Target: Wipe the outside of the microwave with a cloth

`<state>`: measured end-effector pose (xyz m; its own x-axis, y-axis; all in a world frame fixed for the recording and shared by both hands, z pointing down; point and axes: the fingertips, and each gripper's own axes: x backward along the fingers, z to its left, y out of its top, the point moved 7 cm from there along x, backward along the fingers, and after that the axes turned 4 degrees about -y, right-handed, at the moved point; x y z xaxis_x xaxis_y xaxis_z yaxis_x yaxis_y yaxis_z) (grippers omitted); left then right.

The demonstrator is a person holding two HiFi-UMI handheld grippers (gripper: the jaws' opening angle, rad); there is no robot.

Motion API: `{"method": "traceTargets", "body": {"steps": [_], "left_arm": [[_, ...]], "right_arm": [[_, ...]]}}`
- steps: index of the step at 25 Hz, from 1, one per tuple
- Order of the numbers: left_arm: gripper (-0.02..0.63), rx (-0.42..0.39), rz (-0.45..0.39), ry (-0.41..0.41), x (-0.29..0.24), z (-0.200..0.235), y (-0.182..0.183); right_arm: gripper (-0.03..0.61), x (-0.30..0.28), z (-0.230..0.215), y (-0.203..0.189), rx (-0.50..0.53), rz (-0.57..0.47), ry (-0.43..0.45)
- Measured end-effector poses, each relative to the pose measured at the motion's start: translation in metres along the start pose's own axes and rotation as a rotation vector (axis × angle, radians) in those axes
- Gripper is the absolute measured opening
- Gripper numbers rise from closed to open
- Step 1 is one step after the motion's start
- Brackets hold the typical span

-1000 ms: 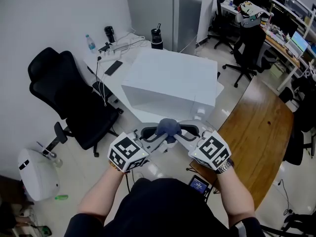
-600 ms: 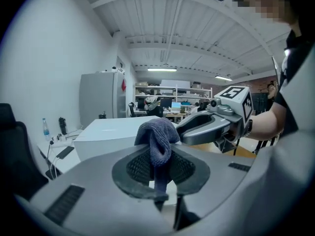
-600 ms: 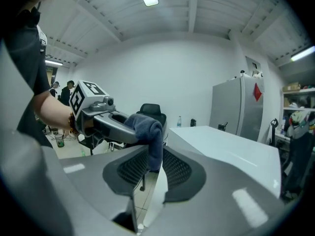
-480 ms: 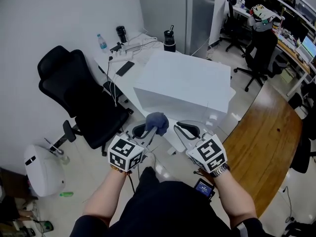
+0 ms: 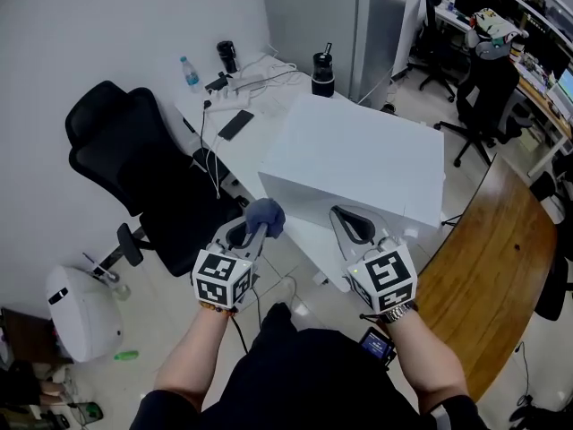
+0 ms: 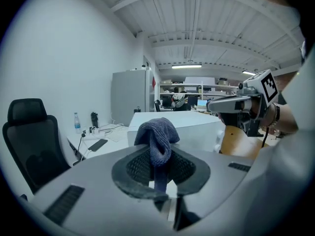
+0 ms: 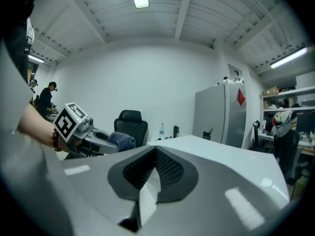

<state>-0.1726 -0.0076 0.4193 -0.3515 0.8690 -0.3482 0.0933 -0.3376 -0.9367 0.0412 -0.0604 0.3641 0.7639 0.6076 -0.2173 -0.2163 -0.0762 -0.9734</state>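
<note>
Office floor [image 5: 157, 298] surrounds a white surface [image 5: 235, 155] carrying the big white boxy microwave [image 5: 358, 159]. Left tongs [image 5: 251, 229], just short of its near left corner, clamp a bunched blue-grey cloth [image 5: 266, 215]; right tongs [image 5: 345, 218], facing its front, are pressed together, empty.

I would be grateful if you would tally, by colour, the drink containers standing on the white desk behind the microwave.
Clear water bottle: 1
Black tumblers: 2
Total: 3
</note>
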Motion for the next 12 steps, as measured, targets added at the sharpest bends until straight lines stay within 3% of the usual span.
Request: {"method": "traceTargets", "body": {"steps": [7, 12], "left_arm": [[0.060, 0.013, 0.037, 0.023, -0.024, 0.068, -0.012], [0.060, 0.023, 0.061, -0.004, -0.051, 0.104, -0.025]], "right_arm": [[0.000, -0.060, -0.020, 0.019, -0.038, 0.001, -0.098], [0.002, -0.100, -0.039, 0.029, -0.037, 0.028, -0.164]]}}
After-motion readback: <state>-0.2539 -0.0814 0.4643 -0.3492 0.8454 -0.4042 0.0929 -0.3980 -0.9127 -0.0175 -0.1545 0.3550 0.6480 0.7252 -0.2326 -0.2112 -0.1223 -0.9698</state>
